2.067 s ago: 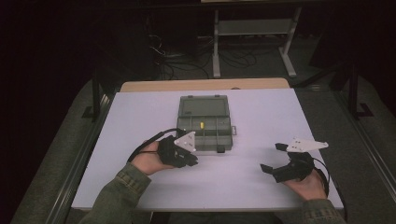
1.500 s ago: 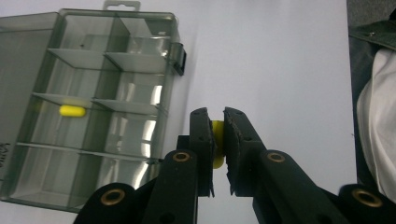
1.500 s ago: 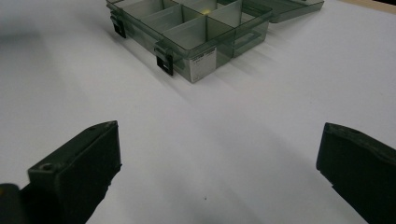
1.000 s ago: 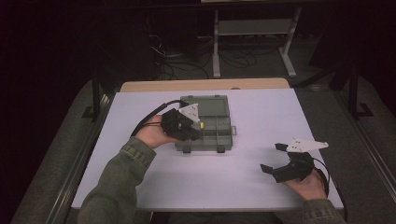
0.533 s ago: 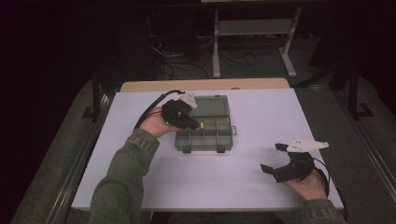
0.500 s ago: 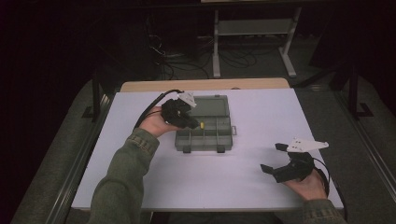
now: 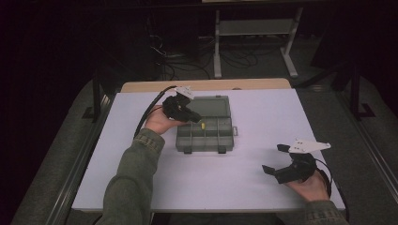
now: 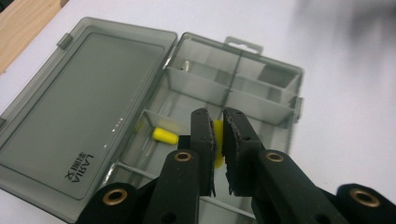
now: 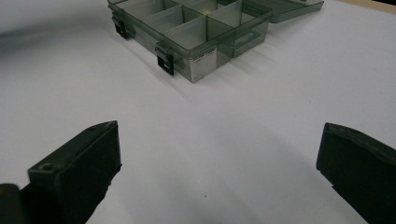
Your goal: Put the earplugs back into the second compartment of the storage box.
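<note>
- Gripping a small yellow piece [image 8: 217, 140], the left gripper [image 8: 218, 135] has its jaws nearly closed over the organiser box [image 7: 205, 132].
- Box lies mid-table [image 7: 263, 117], lid [image 8: 79, 102] open flat; another yellow piece [image 8: 165, 136] sits in a compartment.
- Right gripper [image 7: 277, 159] rests near the table's right front, jaws spread wide, empty.

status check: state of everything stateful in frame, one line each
organizer box: open, lid folded back flat on the table
front latches: undone, hanging down
left gripper: over the box, jaws nearly closed on a yellow piece
second yellow piece: loose in a compartment
right gripper: open, empty, hand resting on the table, apart from the box
</note>
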`<state>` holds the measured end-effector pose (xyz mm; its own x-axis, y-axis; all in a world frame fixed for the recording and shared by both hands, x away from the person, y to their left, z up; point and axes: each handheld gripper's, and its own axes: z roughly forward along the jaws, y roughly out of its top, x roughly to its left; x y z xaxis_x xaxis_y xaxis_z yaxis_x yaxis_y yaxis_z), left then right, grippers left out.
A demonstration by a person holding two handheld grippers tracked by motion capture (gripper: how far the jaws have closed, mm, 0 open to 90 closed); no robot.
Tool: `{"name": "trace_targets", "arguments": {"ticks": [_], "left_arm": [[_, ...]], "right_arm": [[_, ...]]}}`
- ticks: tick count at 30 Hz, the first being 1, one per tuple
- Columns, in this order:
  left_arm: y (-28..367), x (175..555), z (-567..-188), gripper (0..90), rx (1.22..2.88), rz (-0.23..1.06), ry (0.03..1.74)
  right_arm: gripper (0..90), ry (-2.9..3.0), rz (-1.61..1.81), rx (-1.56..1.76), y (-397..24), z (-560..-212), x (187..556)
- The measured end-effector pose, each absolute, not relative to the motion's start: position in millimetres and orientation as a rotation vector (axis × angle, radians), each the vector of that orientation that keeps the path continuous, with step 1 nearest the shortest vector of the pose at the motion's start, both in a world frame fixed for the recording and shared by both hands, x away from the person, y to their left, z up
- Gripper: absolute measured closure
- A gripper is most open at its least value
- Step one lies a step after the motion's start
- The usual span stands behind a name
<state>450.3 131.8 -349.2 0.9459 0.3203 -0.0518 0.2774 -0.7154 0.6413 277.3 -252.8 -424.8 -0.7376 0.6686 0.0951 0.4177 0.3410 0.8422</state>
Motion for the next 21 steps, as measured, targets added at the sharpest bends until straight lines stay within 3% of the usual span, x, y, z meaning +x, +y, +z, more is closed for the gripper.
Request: {"name": "trace_targets", "arguments": {"ticks": [21], "left_arm": [[122.0,465.9,-388.7,83.2,2.390,0.086,0.511]], "right_arm": [[0.0,2.342,1.339,0.984,-254.4,-426.3,273.5]]}}
